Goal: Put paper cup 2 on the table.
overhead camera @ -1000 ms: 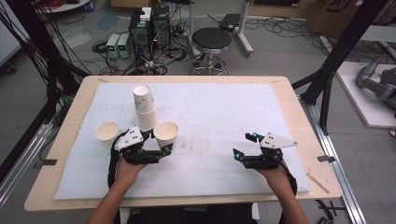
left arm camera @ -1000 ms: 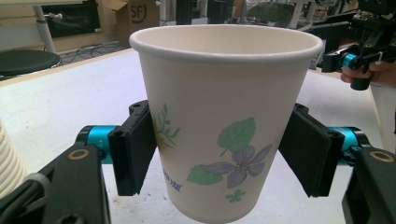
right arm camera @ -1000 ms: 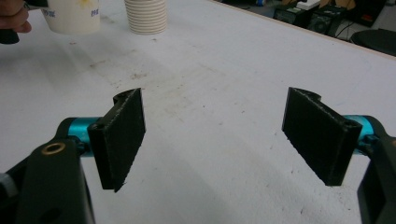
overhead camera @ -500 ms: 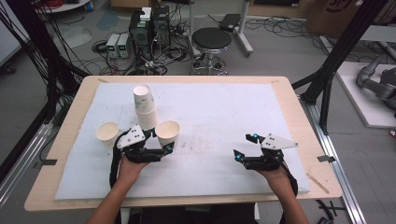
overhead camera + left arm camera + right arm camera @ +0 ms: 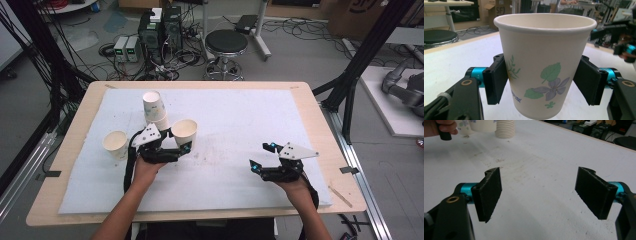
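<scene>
On the left half of the white tabletop [image 5: 235, 125] we see the left gripper [image 5: 181, 148] clamped on a paper cup [image 5: 184, 132], its two black pads pressed against opposite sides of the cup's wall. From the left gripper view the cup [image 5: 544, 62] stands upright between the jaws, printed with green leaves and a purple flower, its open rim level and facing up. Whether its base touches the tabletop or hangs just above it, we cannot tell.

Just beside the held cup, toward the far edge, a stack of paper cups [image 5: 154, 111] stands upright. A single paper cup [image 5: 116, 144] sits on the other side of the left hand [image 5: 147, 167], near but apart from it.

Over on the right side we find the right gripper [image 5: 260, 157] hovering low over bare tabletop, well apart from all the cups. Its jaws stand wide apart with nothing between them; the right gripper view looks along them across the stained white surface toward the base of the stack [image 5: 504, 129].
</scene>
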The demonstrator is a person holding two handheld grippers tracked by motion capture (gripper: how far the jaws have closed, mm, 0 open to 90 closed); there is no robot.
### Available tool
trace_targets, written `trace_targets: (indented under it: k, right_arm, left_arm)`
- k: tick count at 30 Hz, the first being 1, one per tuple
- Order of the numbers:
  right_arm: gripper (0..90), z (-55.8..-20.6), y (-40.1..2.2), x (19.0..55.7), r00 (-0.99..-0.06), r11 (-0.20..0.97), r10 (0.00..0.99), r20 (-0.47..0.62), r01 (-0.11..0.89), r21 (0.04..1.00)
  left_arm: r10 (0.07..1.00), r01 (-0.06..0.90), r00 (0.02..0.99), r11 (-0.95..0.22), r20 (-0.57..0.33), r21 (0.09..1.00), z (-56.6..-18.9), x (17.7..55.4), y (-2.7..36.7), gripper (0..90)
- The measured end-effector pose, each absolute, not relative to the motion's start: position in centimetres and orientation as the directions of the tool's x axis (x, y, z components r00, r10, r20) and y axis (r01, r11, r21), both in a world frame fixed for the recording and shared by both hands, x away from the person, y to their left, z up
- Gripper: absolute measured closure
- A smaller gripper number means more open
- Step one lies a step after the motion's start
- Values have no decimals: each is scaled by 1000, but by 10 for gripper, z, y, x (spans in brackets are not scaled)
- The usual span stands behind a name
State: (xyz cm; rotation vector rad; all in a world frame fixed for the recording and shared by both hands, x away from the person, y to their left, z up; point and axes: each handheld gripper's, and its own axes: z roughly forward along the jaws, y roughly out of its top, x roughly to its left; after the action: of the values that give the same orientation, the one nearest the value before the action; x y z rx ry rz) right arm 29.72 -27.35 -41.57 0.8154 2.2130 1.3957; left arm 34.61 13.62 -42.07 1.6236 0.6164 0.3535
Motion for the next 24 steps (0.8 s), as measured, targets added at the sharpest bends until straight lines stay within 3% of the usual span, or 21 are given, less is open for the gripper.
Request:
trace_targets:
  k: [10,24]
  right_arm:
    - [220,-415,-277,297,-744,324,667,-21,265,908]
    - [220,-414,-280,297,-747,320,665,-19,262,910]
  left_arm:
    - [562,195,819,-76,-119,978,-413,384,104,310]
    - [583,286,803,-201,-120,937,-446,406,68,310]
